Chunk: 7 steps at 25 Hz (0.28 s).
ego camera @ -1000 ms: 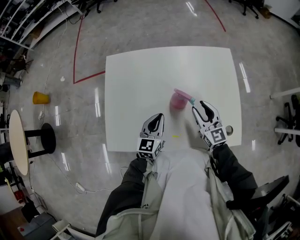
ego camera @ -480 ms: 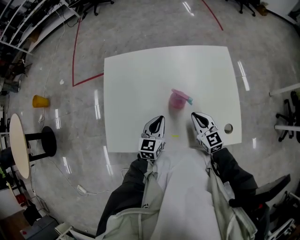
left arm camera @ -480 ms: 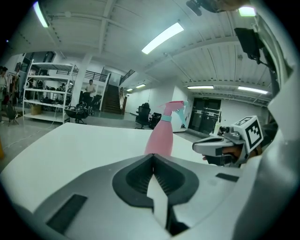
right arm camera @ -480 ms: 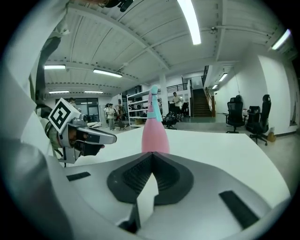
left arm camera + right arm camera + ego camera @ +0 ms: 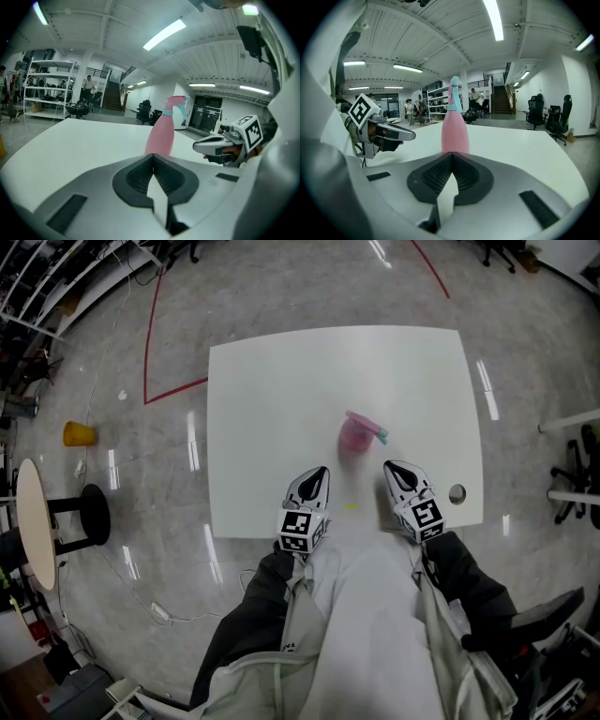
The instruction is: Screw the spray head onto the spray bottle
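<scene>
Pink spray bottle stands upright near the middle of the white counter. Teal spray head sits on its neck and looks seated, but how tight it is can't be judged. Left tongs are clenched with nothing between them, at the near counter edge, apart from the bottle. Right tongs are likewise clenched and empty, near the bottle but not touching it. Each gripper view shows the bottle straight ahead, past its closed tips.
</scene>
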Motion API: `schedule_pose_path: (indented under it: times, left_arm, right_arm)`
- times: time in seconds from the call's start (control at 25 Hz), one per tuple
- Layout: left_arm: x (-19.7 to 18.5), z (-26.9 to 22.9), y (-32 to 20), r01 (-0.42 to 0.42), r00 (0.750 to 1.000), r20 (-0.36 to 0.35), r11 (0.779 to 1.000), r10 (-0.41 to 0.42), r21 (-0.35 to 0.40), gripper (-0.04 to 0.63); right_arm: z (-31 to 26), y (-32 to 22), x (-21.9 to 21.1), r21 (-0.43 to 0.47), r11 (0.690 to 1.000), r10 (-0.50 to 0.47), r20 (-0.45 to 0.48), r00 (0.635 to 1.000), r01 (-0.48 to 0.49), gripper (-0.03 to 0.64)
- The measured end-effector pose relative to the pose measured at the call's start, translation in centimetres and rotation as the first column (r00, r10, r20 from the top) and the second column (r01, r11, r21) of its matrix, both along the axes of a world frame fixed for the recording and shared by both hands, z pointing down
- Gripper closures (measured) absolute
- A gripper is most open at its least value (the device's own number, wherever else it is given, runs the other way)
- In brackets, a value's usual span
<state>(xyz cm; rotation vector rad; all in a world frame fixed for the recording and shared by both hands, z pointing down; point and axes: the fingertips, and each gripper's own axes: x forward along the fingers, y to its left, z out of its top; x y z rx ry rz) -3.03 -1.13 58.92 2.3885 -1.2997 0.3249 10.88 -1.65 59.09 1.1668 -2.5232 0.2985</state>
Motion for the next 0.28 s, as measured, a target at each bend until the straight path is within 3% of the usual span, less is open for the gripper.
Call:
schedule_pose_path:
  times: [0.28]
  left_arm:
    - [0.51,0.13,0.13,-0.009,1.000,0.008,1.000,0.009,-0.007,0.588]
  right_arm:
    - [0.17,0.13,0.36,-0.011,1.000,0.002,-0.003,1.000,-0.002,0.621]
